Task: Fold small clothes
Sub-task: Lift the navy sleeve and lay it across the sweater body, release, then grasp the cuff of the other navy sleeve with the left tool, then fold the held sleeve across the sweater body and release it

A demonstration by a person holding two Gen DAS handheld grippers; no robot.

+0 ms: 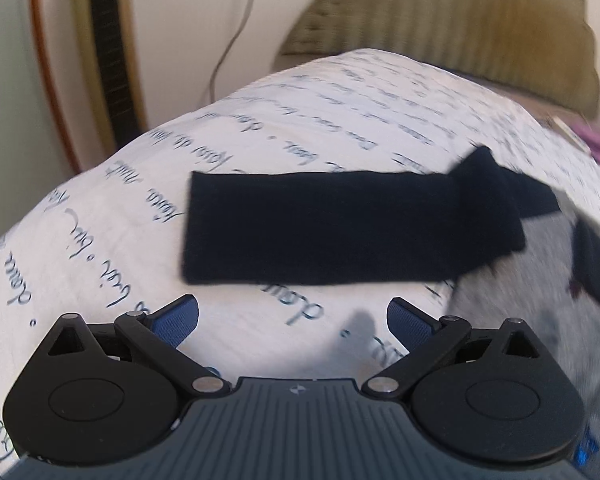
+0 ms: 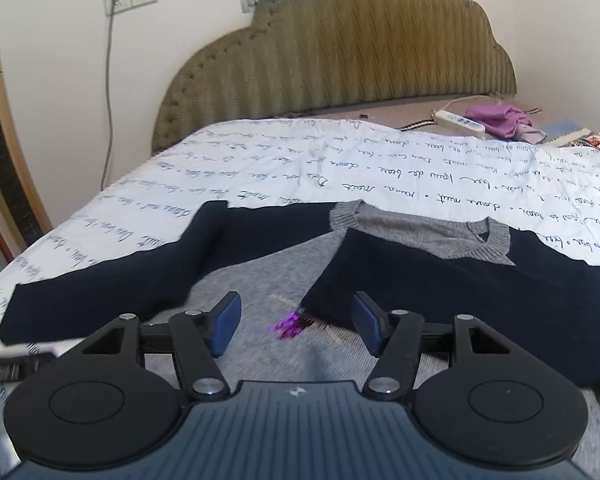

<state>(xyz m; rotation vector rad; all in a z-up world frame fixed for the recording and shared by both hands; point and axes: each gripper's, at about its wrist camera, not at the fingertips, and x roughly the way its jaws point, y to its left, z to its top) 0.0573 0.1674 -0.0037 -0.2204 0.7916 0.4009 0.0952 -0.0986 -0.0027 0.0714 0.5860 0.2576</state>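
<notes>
A small grey sweater [image 2: 260,276] with dark navy sleeves lies on the bed. Its right sleeve [image 2: 480,300] is folded in over the grey body, below the grey ribbed collar [image 2: 476,240]. The left sleeve [image 2: 112,280] stretches out flat to the left. A purple motif [image 2: 290,324] shows on the chest. My right gripper [image 2: 296,324] hovers open over the grey body, with nothing between its blue pads. In the left wrist view the outstretched navy sleeve [image 1: 320,228] lies ahead of my left gripper [image 1: 292,320], which is open and empty above the sheet.
The bed has a white sheet with handwriting print [image 2: 380,168] and an olive padded headboard [image 2: 340,60]. A power strip [image 2: 458,122] and a purple cloth [image 2: 500,120] lie at the far right. A cable [image 2: 109,100] hangs from a wall socket on the left.
</notes>
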